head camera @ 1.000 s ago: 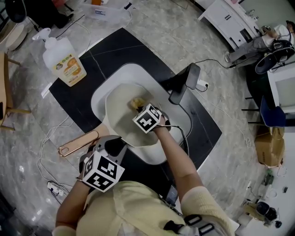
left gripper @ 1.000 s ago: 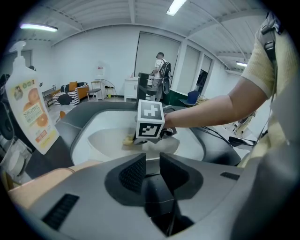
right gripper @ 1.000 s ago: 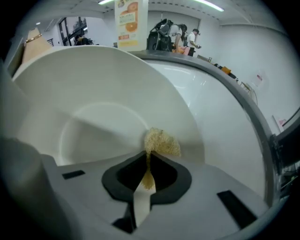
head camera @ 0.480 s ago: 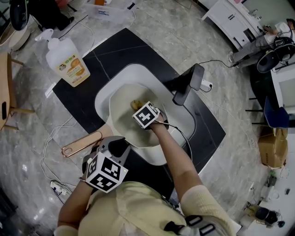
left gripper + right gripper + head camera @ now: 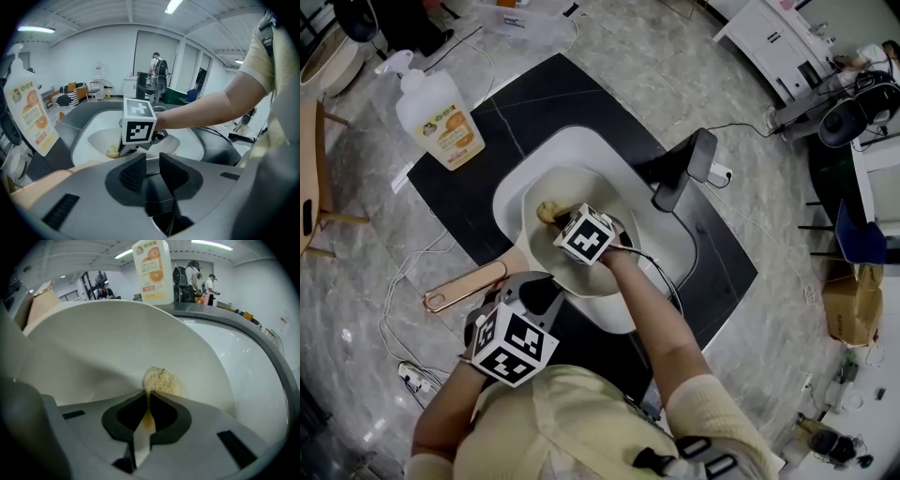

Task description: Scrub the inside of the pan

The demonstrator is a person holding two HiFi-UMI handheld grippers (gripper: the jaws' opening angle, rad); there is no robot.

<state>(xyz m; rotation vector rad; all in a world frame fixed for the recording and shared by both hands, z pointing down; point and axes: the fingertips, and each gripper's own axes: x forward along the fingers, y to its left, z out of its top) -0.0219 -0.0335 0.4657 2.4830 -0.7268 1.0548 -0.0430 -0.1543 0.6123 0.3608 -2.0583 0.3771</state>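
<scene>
- The grey marble floor [image 5: 750, 103] carries 1 black slab [image 5: 534, 94].
- 1 white basin [image 5: 670, 239] sits on the slab.
- 1 soap bottle [image 5: 441, 112] stands by the slab's left corner.
- White cables [image 5: 403, 291] and 1 power strip [image 5: 411, 377] lie on the floor.

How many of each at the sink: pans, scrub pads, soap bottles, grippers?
cream round pan with copper-coloured handle: 1
tan fibrous scrub pad: 1
white pump soap bottle with orange label: 2 fewer than 3, so 1
two-jaw grippers: 2 (left gripper, right gripper)
Total: 5
</scene>
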